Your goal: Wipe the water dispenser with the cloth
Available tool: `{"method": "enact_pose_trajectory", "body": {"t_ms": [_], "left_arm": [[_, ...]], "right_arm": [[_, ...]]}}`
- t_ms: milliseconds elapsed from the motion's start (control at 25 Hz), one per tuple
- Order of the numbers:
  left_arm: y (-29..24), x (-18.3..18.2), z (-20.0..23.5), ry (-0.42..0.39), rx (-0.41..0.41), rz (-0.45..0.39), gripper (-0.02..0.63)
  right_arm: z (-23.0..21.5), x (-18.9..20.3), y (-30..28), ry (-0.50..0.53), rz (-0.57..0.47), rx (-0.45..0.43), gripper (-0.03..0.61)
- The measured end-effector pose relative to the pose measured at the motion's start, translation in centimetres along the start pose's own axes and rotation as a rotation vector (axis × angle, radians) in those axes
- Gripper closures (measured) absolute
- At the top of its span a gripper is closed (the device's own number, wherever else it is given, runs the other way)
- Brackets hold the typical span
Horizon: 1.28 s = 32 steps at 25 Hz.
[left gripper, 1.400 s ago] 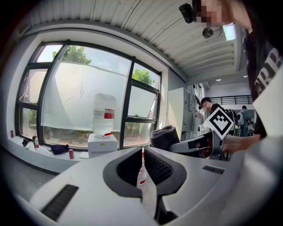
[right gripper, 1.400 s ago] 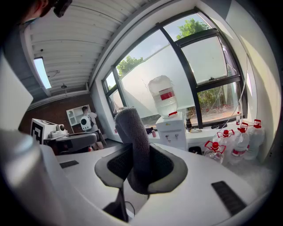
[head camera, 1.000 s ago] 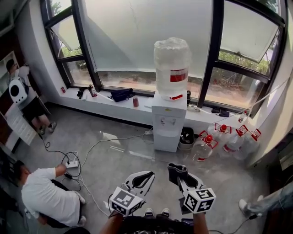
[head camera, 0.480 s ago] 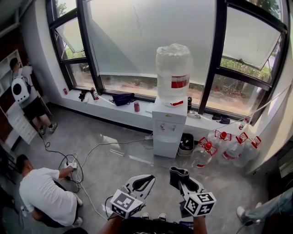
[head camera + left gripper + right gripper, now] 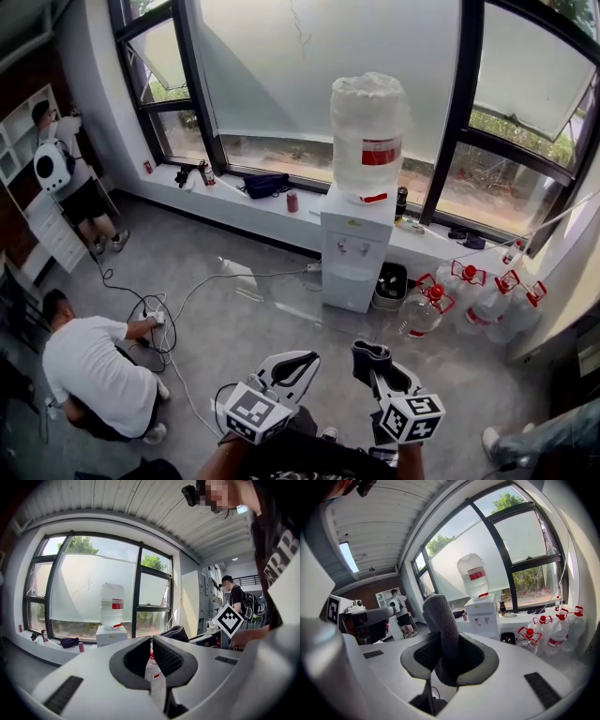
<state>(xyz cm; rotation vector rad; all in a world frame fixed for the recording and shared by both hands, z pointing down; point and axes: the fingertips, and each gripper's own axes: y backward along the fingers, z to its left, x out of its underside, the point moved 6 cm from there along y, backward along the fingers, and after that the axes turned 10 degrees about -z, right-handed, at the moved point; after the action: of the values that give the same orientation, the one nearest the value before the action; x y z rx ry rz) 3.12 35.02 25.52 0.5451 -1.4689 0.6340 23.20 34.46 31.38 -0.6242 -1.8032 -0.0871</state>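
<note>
The white water dispenser (image 5: 357,255) stands against the window sill with a big clear bottle (image 5: 369,131) on top; it also shows far off as the dispenser (image 5: 111,634) and the dispenser (image 5: 483,616). Both grippers hang low in the head view, well short of it. My right gripper (image 5: 368,352) is shut on a dark grey cloth (image 5: 440,616), which sticks up in a roll between the jaws of my right gripper (image 5: 443,641). My left gripper (image 5: 306,357) is shut with nothing in it; in its own view the pads of the left gripper (image 5: 151,642) nearly touch.
A person (image 5: 91,370) crouches on the floor at the left by a power strip and cables (image 5: 156,320). Another person (image 5: 66,178) stands at far left. Several red-capped water jugs (image 5: 469,298) and a black bin (image 5: 386,284) sit right of the dispenser. A dark bag (image 5: 265,184) lies on the sill.
The head view has shifted, so the dispenser and the crouching person sit a little higher and further right in the frame. Both grippers keep their place and their hold.
</note>
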Motion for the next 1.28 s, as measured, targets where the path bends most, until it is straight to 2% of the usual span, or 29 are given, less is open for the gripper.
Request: {"method": "enact_pose_trajectory", "body": {"t_ms": [360,680,960,1280], "left_arm": [[-1.1,-0.2,1.7,-0.015,-0.046,0.014,0.592],[-2.9,-0.2,7.0,-0.022,-0.003,-0.003,0.592],[-3.5,-0.2,17.7,-0.08,0.053,0.018,0.592],[-3.9,-0.5,30.9,-0.054,0.129,-0.004,0.592]], "right_arm": [[-0.8,-0.5,-2.8,-0.037,0.005,-0.04,0.477],[0.2,-0.6,-8.5,-0.058,0.005,-0.02,0.477],[3.7,-1.5,-18.3,-0.067,0.006,0.023,0.477],[8.5,-3.4,-29.2,-0.067,0.008,0.1,0.477]]}}
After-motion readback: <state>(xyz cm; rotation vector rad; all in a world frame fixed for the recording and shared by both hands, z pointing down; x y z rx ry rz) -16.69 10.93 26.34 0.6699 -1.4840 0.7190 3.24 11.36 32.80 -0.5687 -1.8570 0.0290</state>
